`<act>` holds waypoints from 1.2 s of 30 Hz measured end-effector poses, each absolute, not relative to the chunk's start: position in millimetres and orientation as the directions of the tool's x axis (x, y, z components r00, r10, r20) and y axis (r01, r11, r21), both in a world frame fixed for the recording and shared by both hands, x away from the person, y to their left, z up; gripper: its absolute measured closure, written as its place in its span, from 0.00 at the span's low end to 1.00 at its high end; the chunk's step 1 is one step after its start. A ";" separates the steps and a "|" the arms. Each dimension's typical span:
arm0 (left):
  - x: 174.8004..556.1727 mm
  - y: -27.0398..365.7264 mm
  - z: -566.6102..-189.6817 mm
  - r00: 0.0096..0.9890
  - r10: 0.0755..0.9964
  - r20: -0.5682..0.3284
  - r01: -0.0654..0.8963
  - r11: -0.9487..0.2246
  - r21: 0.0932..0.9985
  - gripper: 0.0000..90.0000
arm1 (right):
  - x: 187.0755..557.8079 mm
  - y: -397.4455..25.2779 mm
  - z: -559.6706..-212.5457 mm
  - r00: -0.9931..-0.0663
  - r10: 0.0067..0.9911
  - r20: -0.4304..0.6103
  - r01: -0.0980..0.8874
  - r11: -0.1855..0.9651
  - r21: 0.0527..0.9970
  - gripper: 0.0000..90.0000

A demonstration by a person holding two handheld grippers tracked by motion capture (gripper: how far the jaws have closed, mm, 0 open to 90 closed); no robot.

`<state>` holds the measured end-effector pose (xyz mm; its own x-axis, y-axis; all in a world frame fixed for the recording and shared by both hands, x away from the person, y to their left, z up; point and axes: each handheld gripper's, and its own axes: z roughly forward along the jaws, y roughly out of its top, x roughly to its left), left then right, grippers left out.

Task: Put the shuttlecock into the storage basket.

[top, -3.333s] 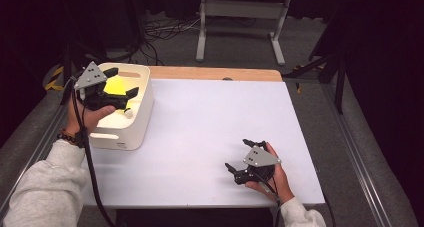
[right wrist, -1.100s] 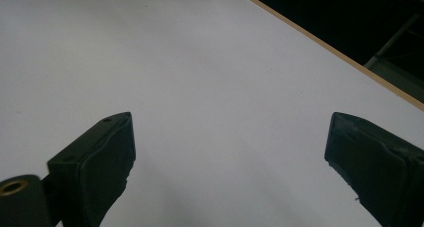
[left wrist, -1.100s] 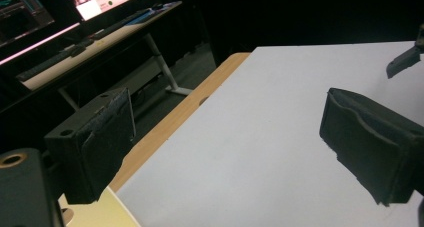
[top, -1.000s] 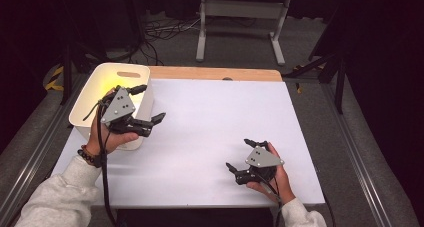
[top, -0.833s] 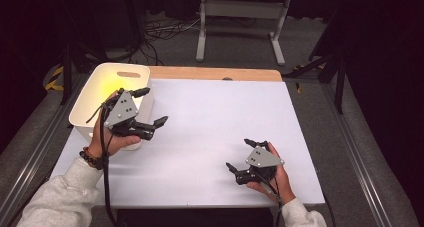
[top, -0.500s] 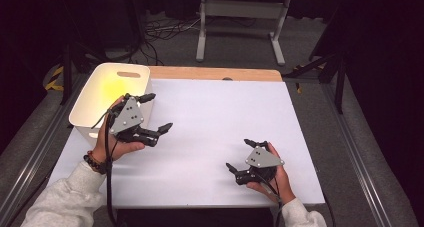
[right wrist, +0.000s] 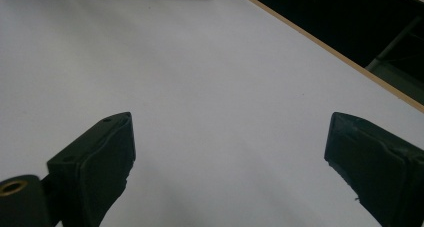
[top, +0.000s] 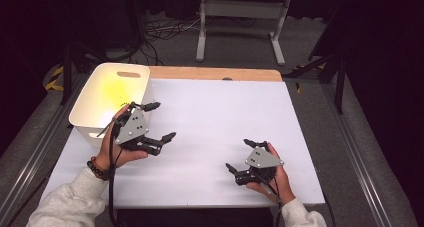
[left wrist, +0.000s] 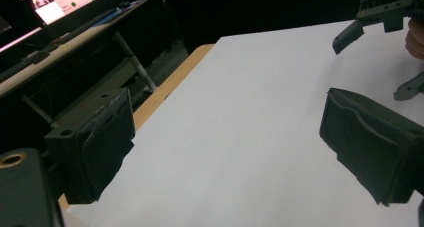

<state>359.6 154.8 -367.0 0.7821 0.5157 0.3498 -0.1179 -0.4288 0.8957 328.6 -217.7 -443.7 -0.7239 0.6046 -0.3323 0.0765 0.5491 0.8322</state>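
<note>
High view: the left gripper (top: 159, 121) hovers with its jaws spread and empty, just beside the white rectangular plastic bin (top: 87, 118) at the table's left edge. The right gripper (top: 242, 156) rests low over the white tabletop (top: 220, 112) near the front edge, jaws also wide apart, holding nothing, well apart from the bin.

White-topped table (top: 220, 117), wooden far edge, white bin (top: 95, 114) at left

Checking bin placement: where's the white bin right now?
In the high view the white bin sits at the table's far left corner, just beyond the open left gripper; yellow shows inside it.
</note>
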 end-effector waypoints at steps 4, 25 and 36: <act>357.8 152.7 -372.6 0.785 0.505 0.359 -0.118 -0.446 0.887 0.09 | 328.3 -217.6 -443.6 -0.725 0.604 -0.331 0.076 0.549 0.832 0.07; 346.5 146.8 -400.8 0.798 0.480 0.364 -0.105 -0.484 0.869 0.09 | 327.1 -216.1 -443.8 -0.731 0.595 -0.335 0.072 0.555 0.829 0.07; 341.5 148.9 -417.0 0.799 0.473 0.371 -0.090 -0.517 0.851 0.09 | 325.5 -214.3 -443.3 -0.736 0.586 -0.339 0.062 0.557 0.829 0.07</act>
<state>341.5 148.9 -417.0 0.7990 0.4729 0.3714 -0.0900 -0.5167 0.8514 325.5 -214.3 -443.3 -0.7362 0.5860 -0.3386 0.0619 0.5565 0.8285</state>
